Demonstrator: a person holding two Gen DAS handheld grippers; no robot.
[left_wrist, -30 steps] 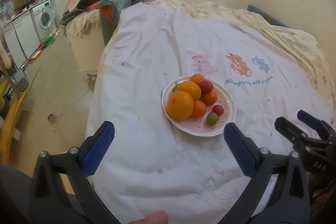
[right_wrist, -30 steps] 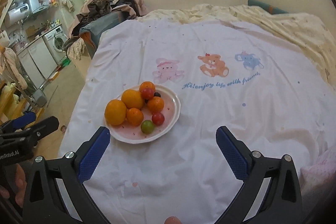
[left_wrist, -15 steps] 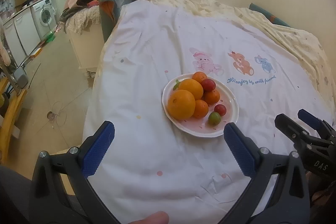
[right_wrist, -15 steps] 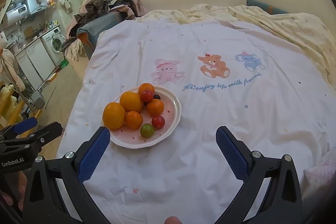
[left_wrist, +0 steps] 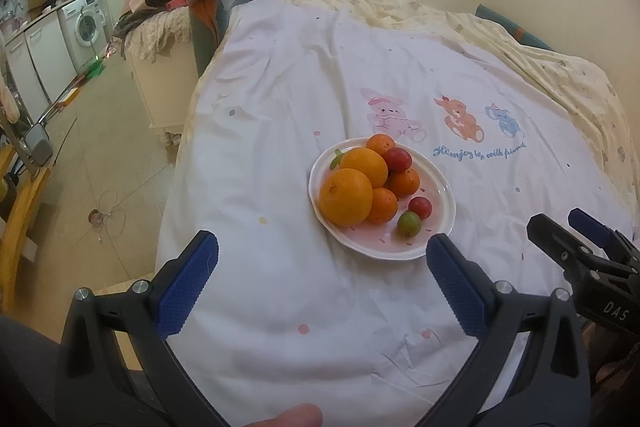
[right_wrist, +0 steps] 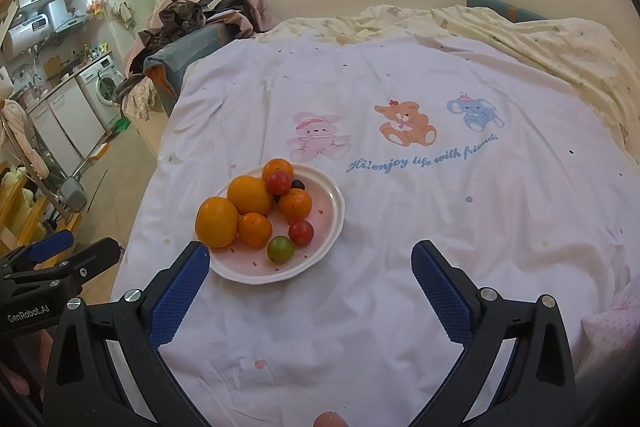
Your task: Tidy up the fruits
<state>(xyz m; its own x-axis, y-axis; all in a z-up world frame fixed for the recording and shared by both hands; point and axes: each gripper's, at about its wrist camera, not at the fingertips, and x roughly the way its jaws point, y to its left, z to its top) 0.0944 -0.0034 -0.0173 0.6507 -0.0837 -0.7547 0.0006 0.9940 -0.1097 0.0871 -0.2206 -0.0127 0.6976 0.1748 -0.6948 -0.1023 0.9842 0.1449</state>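
Lying ahead of both wide-spread grippers, plate holds fruits.

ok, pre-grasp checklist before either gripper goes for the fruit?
1. Left gripper open, nothing held: ok.
2. Right gripper open, nothing held: ok.
3. Plate flat on the white sheet, unobstructed: ok.
4. Small fruit reachable: green fruit and red fruit lie loose at the near rim: ok.
5. Large orange sits at the plate's edge, could roll off: not ok.
6. Destination container for sorted fruit in view: not ok.
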